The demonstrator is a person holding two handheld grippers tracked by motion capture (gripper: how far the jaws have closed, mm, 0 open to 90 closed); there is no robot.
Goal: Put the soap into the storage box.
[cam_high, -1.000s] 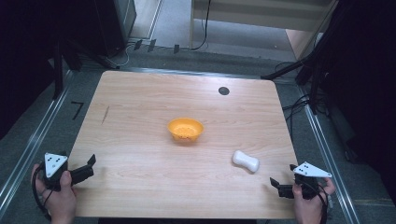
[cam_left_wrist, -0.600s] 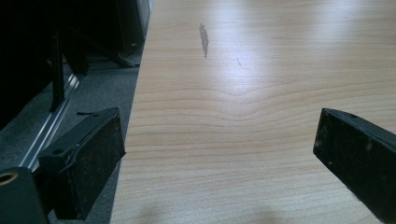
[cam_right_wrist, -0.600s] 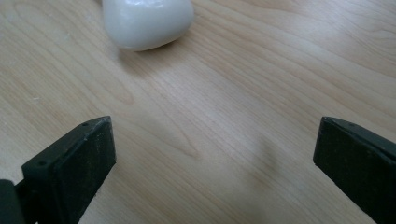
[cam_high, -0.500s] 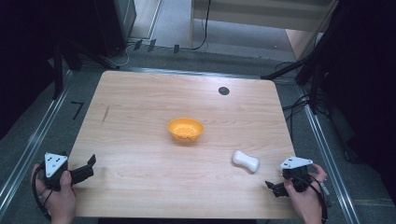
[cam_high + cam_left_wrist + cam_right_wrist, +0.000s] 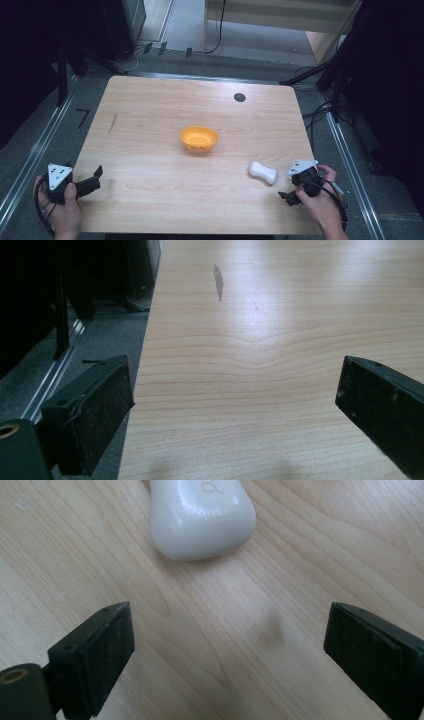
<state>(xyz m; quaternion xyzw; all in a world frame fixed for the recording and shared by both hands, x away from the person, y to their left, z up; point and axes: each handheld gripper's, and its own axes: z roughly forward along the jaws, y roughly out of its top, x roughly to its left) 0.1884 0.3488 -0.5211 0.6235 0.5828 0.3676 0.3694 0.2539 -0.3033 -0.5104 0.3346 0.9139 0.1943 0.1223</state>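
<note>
Closer to the white soap bar (image 5: pixel 263 172) than a second ago, right tongs (image 5: pixel 289 196) gape empty after narrowing slightly; left tongs (image 5: pixel 96 179) hold still, wide open, empty, over the wooden surface (image 5: pixel 150 115).

A light wooden tabletop (image 5: pixel 150 115) carries an orange bowl (image 5: pixel 199 138) near its middle, with a dark round hole (image 5: pixel 239 97) toward the far edge and a short dark scuff mark (image 5: pixel 113 122) on the left side. Around it lies grey floor (image 5: pixel 260 42), with black cables (image 5: pixel 218 30) trailing beyond the far edge and metal rails (image 5: pixel 30 160) running along both sides.
</note>
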